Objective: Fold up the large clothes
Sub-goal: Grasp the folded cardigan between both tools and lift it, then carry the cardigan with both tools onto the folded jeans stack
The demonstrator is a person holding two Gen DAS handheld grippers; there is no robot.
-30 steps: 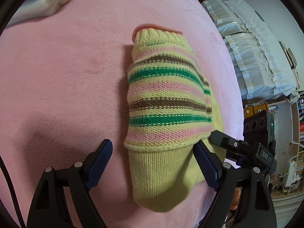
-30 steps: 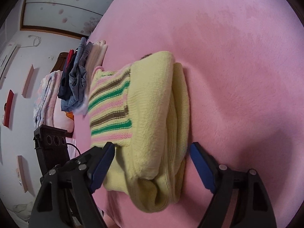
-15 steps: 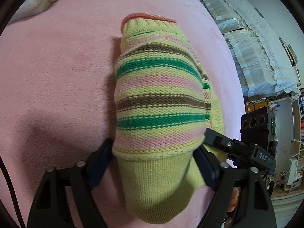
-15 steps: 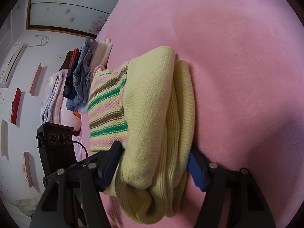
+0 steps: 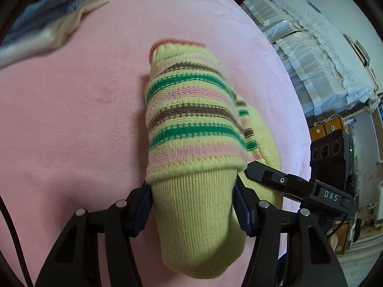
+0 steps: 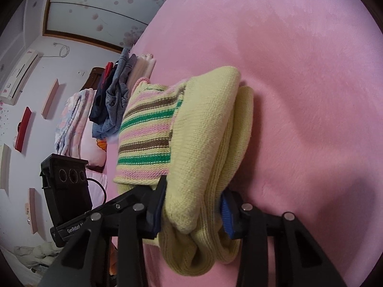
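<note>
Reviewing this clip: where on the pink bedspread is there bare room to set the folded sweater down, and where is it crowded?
Bare pink bedspread lies wide to the left of the sweater in the left wrist view, up to the clothes pile at the far corner. In the right wrist view, bare blanket spreads to the sweater's right. It is crowded around that pile and where both closing grippers, left and right, pinch the sweater.

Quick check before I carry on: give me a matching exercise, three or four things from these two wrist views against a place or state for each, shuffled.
1. folded striped sweater
2. pile of clothes
3. pink blanket
4. left gripper

A. stacked at the bed's far edge
B. jaws closing on the plain yellow end
C. gripped at both ends
D. spread beneath the sweater

1-C, 2-A, 3-D, 4-B
</note>
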